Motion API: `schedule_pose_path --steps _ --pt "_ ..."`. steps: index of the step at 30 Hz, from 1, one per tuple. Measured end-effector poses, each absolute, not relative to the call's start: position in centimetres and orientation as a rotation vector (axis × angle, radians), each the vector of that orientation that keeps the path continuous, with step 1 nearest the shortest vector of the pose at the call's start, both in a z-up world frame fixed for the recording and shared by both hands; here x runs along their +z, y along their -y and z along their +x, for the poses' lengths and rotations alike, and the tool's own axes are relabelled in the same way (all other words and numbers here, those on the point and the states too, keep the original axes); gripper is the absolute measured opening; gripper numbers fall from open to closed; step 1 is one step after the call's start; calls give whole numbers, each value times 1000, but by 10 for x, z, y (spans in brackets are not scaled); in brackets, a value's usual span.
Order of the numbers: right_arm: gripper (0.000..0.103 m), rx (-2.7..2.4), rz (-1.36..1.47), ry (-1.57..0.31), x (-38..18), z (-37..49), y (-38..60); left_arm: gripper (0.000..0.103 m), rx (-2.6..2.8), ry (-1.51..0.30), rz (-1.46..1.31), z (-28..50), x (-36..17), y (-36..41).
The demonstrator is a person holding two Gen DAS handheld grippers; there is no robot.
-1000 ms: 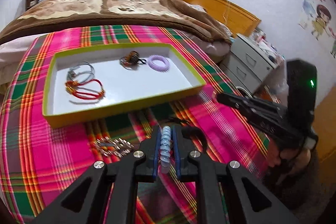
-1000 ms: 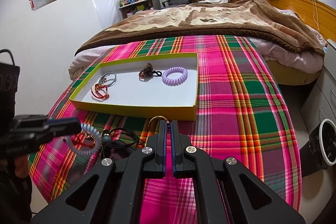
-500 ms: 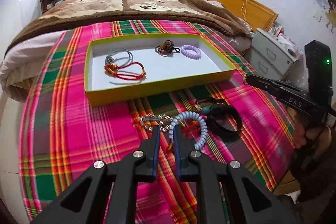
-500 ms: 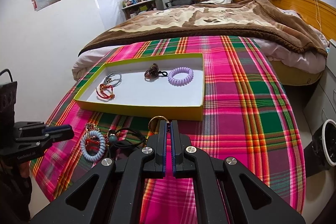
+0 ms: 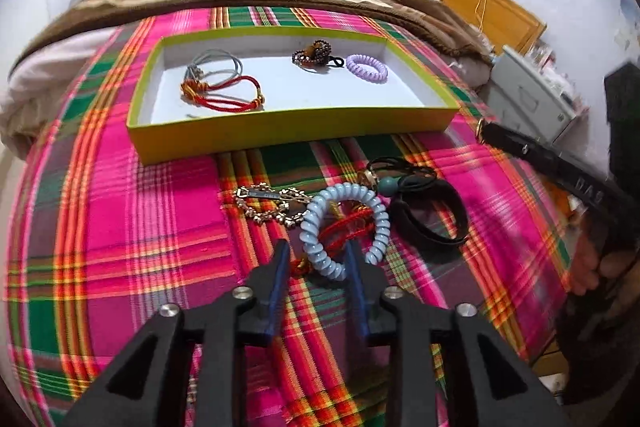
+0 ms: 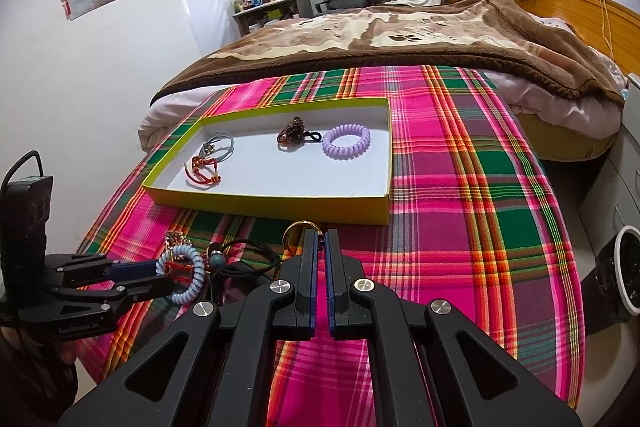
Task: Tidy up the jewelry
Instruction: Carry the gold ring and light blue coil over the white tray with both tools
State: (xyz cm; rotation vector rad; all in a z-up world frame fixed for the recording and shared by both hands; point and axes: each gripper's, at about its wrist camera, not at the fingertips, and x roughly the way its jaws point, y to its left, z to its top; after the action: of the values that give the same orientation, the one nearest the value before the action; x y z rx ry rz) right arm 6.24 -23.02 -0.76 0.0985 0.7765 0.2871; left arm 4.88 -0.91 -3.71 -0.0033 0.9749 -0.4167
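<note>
Stock on hand, my count.

Filed in the tray (image 5: 288,137) on the plaid blanket (image 5: 120,211): one grey cord loop (image 5: 218,65), one red cord bracelet (image 5: 228,95), one brown beaded hair tie (image 5: 314,53), one lilac coil tie (image 5: 367,67). Four pieces, each lying apart from the others on the white floor of the tray.

Unfiled, heaped on the blanket just in front of the tray: one blue coil tie (image 5: 342,227) lying over a red cord (image 5: 340,229), one metal chain bracelet (image 5: 272,205), one black band (image 5: 430,217), one black elastic with a teal bead (image 5: 386,185).

Left gripper (image 5: 318,263): my jaws stand apart, one finger either side of the near arc of the blue coil tie; not closed on it, and whether either touches it I cannot tell.

Right gripper (image 6: 319,241): my jaws are pressed together on a gold ring (image 6: 296,233), held above the blanket just short of the tray's near wall.

Status, as I judge it: roughly half done. Ring to be dropped in next; the heap to follow piece by piece, the tangle of coil and red cord likely needing care.
</note>
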Motion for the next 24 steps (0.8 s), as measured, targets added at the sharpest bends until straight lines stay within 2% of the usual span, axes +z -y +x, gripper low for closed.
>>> schedule_pose_path --steps 11,24 --pt "3 289 116 -774 -7 63 233 10 -430 -879 -14 36 -15 -10" --pt "3 298 121 -778 -9 62 230 11 -460 -893 -5 19 -21 -8"
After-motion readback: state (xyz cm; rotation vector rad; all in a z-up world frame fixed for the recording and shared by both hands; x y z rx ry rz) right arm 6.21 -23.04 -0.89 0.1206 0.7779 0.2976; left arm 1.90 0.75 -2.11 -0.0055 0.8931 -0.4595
